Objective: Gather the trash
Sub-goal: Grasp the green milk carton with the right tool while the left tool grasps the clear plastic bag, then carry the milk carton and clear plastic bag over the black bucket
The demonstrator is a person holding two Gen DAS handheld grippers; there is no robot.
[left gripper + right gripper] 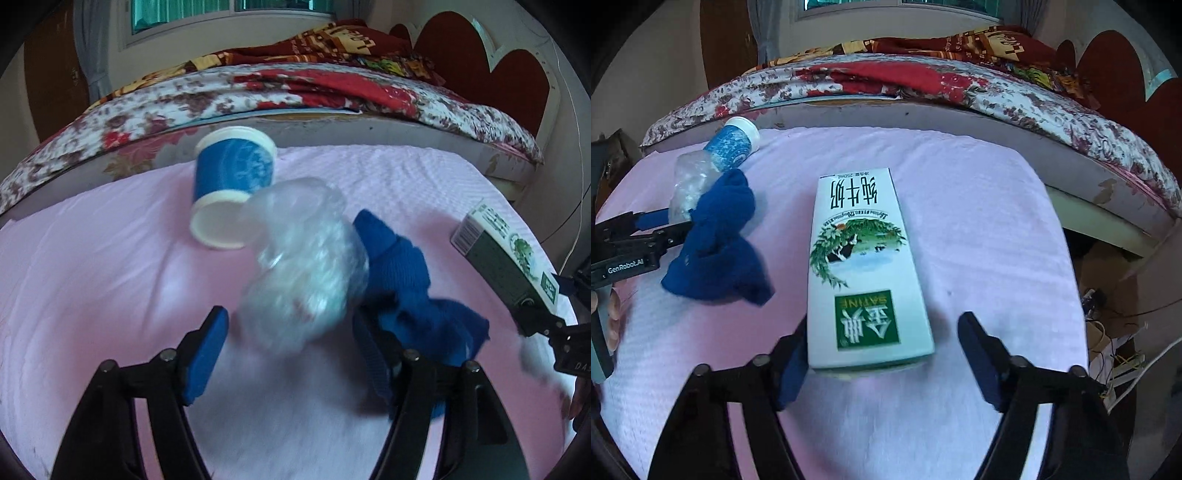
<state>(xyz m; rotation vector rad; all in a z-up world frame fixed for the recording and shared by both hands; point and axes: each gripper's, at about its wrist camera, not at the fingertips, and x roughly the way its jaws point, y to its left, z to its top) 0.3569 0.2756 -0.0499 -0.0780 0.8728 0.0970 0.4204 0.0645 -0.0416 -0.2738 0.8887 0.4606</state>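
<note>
A crumpled clear plastic bottle (pixel 306 258) lies on the pink cloth, just ahead of my open left gripper (pixel 291 339), between its fingertips. A blue paper cup (pixel 231 184) lies on its side behind the bottle. A blue sock (pixel 406 280) lies against the right finger. A white and green milk carton (pixel 866 269) lies flat between the fingers of my open right gripper (pixel 886 350), its near end close to the left finger. The carton also shows in the left wrist view (pixel 506 251). The bottle (pixel 689 184), cup (pixel 733 146) and sock (pixel 720 240) show at the left of the right wrist view.
The pink cloth (pixel 979 229) covers a low table beside a bed with a floral blanket (pixel 295 92). Cables and clutter (pixel 1115 332) lie on the floor past the table's right edge. The left gripper body (pixel 631 243) shows at the right view's left edge.
</note>
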